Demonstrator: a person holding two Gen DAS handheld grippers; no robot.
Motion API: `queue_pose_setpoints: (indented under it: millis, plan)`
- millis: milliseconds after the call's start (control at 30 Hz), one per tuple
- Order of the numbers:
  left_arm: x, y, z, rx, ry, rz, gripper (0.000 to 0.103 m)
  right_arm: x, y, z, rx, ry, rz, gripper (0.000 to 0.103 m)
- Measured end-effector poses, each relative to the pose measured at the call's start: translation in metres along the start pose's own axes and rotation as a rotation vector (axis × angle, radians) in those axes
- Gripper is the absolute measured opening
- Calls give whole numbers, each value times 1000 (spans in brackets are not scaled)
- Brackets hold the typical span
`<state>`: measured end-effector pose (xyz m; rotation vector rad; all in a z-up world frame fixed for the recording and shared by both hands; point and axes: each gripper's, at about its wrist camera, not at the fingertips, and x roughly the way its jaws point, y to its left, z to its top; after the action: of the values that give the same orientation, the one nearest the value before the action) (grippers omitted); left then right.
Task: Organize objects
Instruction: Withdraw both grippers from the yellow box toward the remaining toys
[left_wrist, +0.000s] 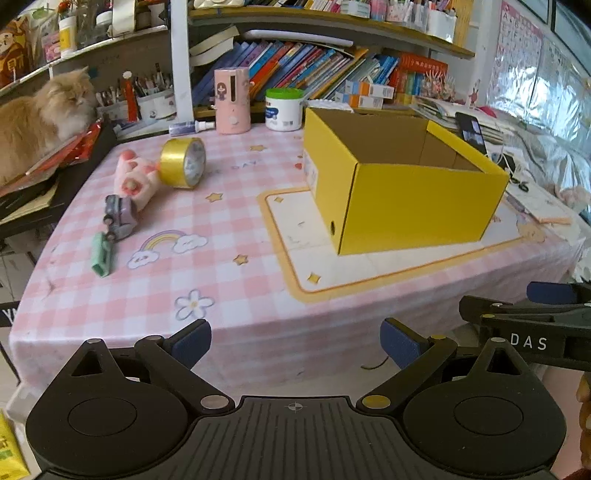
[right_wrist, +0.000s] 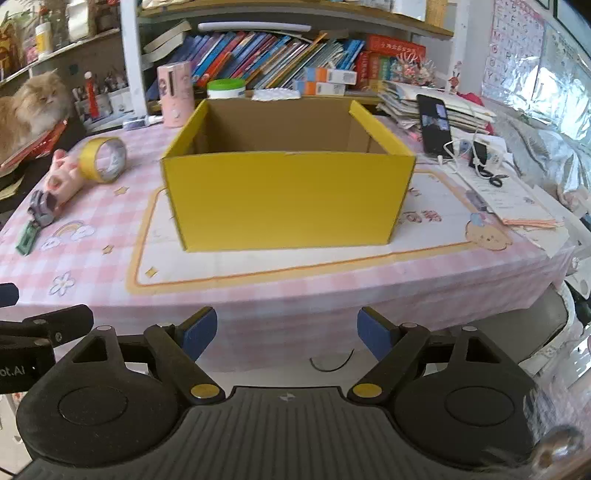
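Note:
An open yellow cardboard box (left_wrist: 417, 199) (right_wrist: 284, 199) stands on the pink checked tablecloth, nothing showing inside it. Left of it lie a roll of gold tape (left_wrist: 183, 162) (right_wrist: 104, 159), a pink plush toy (left_wrist: 136, 179) (right_wrist: 62, 176), a grey toy car (left_wrist: 120, 217) (right_wrist: 41, 210) and a green flat piece (left_wrist: 101, 254) (right_wrist: 26, 239). My left gripper (left_wrist: 295, 341) hangs open before the table's near edge, nothing between its blue pads. My right gripper (right_wrist: 286, 332) is open too, facing the box front, and shows at the right edge of the left wrist view (left_wrist: 532, 317).
A fluffy cat (left_wrist: 44, 110) (right_wrist: 29, 107) sits on books at the left. A pink cylinder (left_wrist: 232, 99), a white jar with green lid (left_wrist: 283, 109), a phone (right_wrist: 434, 127), cables and papers crowd the back and right. Shelves of books stand behind.

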<state>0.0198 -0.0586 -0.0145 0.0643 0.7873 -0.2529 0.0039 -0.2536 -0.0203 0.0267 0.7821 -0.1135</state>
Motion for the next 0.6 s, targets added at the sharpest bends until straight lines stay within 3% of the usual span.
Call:
queue_pose_setpoints:
  millis: [600]
  plan:
    - [-24,43,-18,-50,-2,60,99,-12,49,-11,-51,0,75,83]
